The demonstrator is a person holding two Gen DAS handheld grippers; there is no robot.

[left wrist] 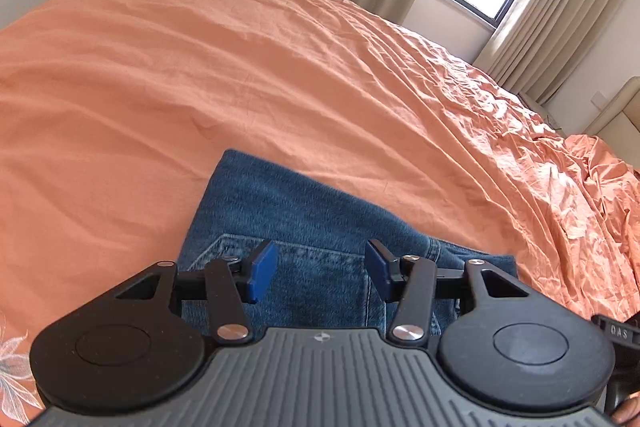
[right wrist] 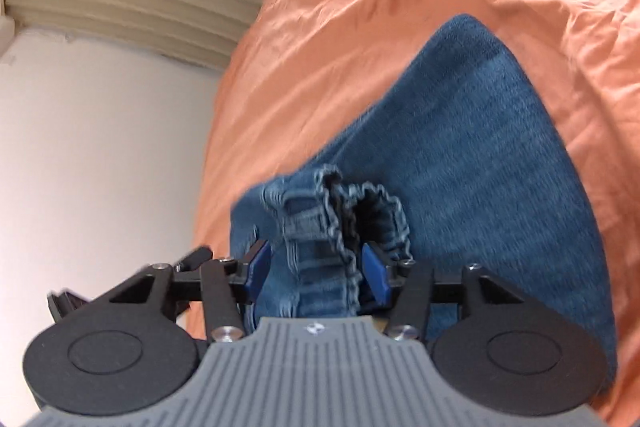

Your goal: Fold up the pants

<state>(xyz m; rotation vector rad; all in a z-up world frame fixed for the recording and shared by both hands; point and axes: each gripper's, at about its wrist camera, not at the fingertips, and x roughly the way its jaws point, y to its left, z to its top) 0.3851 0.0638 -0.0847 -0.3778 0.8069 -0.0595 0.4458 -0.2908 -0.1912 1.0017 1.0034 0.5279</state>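
While the pants (right wrist: 480, 163) lie as a folded blue denim bundle on the orange bed sheet (left wrist: 240, 75), their frayed hem bunch is seen between the spread pads of the right claw (right wrist: 316, 273), though whether it is actually pinched cannot be told. The bunch would best be carried low and laid square on the fold, so that the layers are not dragged askew. Above the stitched back pocket (left wrist: 312, 267), the left claw (left wrist: 322, 271) is held spread, gripping nothing.

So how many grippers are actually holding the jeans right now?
1. The right gripper has the bunched waistband between its fingers; the left gripper hangs open above the jeans.
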